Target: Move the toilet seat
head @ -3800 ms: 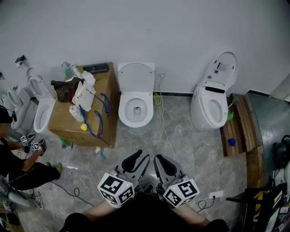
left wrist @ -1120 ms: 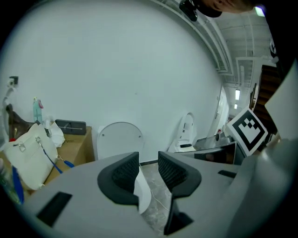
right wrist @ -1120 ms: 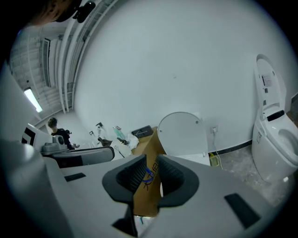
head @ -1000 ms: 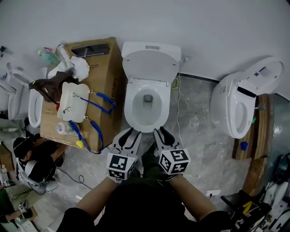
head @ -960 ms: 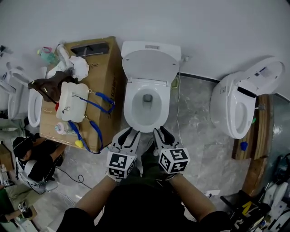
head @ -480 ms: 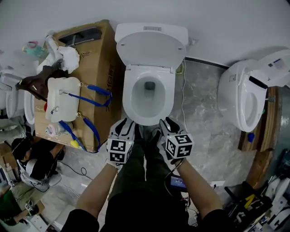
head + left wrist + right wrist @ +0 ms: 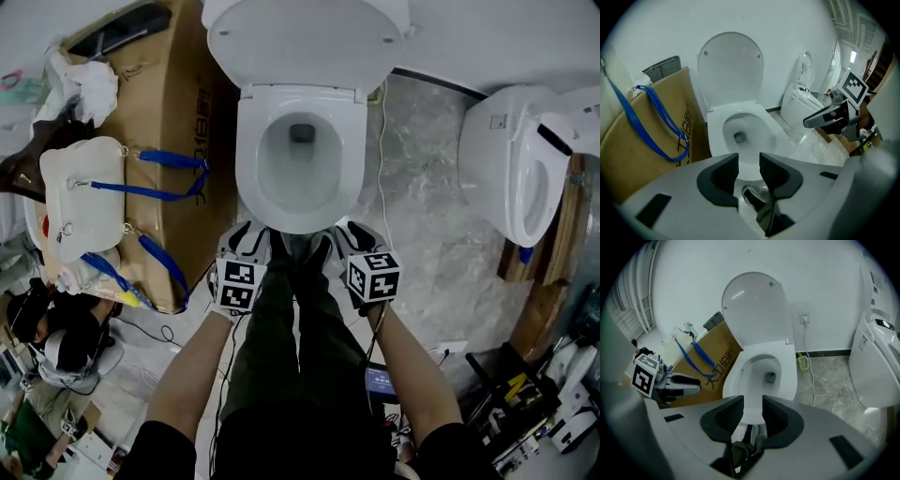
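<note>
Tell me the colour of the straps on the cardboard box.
The straps are blue; head view.

A plain white wall (image 7: 825, 277) is closing off the far side, with a dark skirting strip (image 7: 441, 82) running along its foot and a socket (image 7: 805, 316) sitting low on it. Grey marbled floor tiles (image 7: 422, 197) are spreading below, with a white cable (image 7: 382, 141) trailing across them. A big cardboard box (image 7: 178, 103) is standing at the left, and a second toilet (image 7: 511, 159) at the right beside wooden planks (image 7: 553, 281). Daylight is coming through a window with upright bars (image 7: 640, 296).
</note>
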Tool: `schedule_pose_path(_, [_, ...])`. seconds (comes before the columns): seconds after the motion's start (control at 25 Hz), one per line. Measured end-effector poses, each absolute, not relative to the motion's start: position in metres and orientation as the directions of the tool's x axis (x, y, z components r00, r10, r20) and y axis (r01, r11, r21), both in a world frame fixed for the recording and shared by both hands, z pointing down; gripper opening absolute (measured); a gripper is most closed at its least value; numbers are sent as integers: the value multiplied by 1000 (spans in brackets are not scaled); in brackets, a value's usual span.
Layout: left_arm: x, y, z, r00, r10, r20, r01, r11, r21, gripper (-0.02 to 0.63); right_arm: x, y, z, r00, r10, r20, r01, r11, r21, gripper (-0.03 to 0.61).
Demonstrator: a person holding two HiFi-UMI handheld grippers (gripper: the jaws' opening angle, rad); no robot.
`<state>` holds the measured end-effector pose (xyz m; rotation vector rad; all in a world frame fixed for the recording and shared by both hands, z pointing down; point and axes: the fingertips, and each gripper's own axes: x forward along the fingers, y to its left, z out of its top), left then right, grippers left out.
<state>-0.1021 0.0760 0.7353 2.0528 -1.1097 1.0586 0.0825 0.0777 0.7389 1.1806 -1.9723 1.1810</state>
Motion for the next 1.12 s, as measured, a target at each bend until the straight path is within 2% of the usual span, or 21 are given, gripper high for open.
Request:
schedule_pose_path(0.28, [-110,109,815,325,-277,904,-842,-520,144,172,93,111,807,-418,-308,854,-906,211,-367,133])
schedule_pose_path(0.64, [-116,107,858,316,-248,916,-839,-524,148,176,80,121,849,-414,-270,869,-906,213,-365,140])
schedule_pose_path(0.88, [-118,109,886,293,-217,931,-776,-622,99,176,75,118,880,-364,-227,903,-897,347,-274,147])
schedule_pose_path(1.12, [-120,122,914,295,-141,945,-760,-635,142,176,67,128,901,-365,-167,916,-882,377,-283,148])
